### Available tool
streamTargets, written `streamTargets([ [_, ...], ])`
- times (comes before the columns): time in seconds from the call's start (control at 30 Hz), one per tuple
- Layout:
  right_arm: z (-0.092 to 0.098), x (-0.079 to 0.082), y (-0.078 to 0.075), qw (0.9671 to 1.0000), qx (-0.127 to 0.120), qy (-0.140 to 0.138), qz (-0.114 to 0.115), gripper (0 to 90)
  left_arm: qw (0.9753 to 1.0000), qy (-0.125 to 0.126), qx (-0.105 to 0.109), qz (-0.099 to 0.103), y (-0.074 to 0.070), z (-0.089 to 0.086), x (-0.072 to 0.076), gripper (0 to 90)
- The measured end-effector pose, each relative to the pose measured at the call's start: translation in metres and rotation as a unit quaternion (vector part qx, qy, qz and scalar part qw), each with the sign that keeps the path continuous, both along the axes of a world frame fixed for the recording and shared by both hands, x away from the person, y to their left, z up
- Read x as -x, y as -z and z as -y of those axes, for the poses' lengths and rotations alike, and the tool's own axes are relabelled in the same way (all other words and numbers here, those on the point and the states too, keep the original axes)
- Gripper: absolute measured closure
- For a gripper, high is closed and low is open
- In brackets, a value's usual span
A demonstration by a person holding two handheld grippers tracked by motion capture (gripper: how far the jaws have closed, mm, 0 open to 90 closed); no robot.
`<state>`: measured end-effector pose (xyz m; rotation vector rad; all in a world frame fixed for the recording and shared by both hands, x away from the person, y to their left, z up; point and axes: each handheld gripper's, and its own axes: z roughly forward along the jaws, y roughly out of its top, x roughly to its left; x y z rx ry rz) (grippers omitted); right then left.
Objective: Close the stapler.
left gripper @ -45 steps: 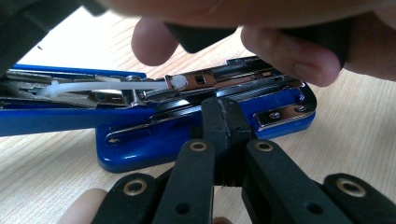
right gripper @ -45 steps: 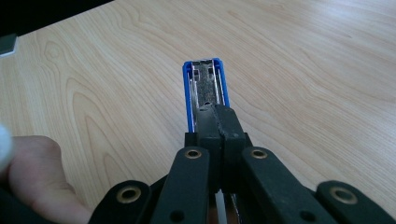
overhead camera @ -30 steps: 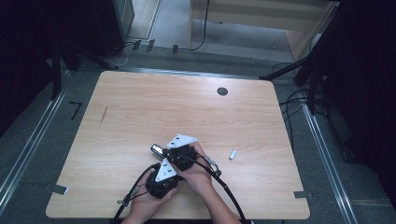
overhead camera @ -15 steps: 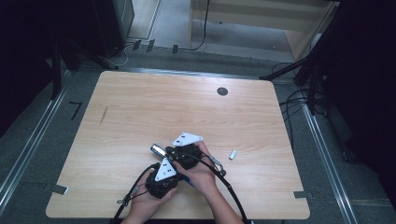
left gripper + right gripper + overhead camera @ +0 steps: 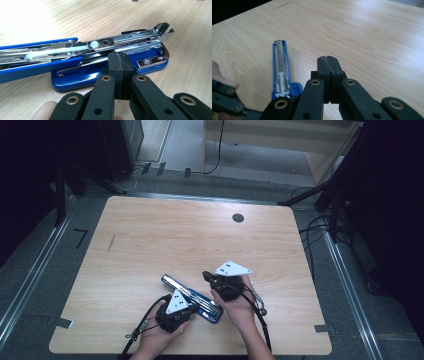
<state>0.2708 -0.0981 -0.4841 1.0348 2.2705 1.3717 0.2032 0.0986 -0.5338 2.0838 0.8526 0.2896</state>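
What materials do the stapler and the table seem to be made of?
Stapler: the base and cover look like blue painted metal or hard plastic; the gloss leaves it open. The inner rail looks like bright plated steel, since it mirrors the light. The white rod inside looks like plastic.
Table: pale wood-grain top, likely laminate or veneer, with a matte to satin sheen.

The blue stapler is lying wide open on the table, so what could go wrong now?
The stapler lies folded open, its metal staple channel bare, so staples might slide out if it is bumped. The left gripper has its jaws shut, tips pressed on the blue base; on a smooth wooden table, that push could make the stapler skid or twist. The right gripper, also shut, hovers beside it and may knock the open top arm.
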Motion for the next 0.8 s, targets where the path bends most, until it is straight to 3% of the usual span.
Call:
streamTargets([
  [0.23, 0.034, 0.005, 0.007, 0.9994, 0.0, 0.033, -0.006, 90.0, 1.0, 0.001, -0.001, 0.0, 0.0, 0.0, 0.0, 90.0],
  [0.53, 0.067, 0.015, 0.024, 0.9981, 0.01, 0.058, -0.02, 90.0, 1.0, 0.0, -0.002, 0.001, 0.0, 0.0, 0.0, 90.0],
  [0.8, 0.094, 0.019, 0.033, 0.9957, 0.003, 0.088, -0.027, 90.0, 1.0, 0.001, -0.002, 0.002, 0.0, 0.0, 0.0, 90.0],
])
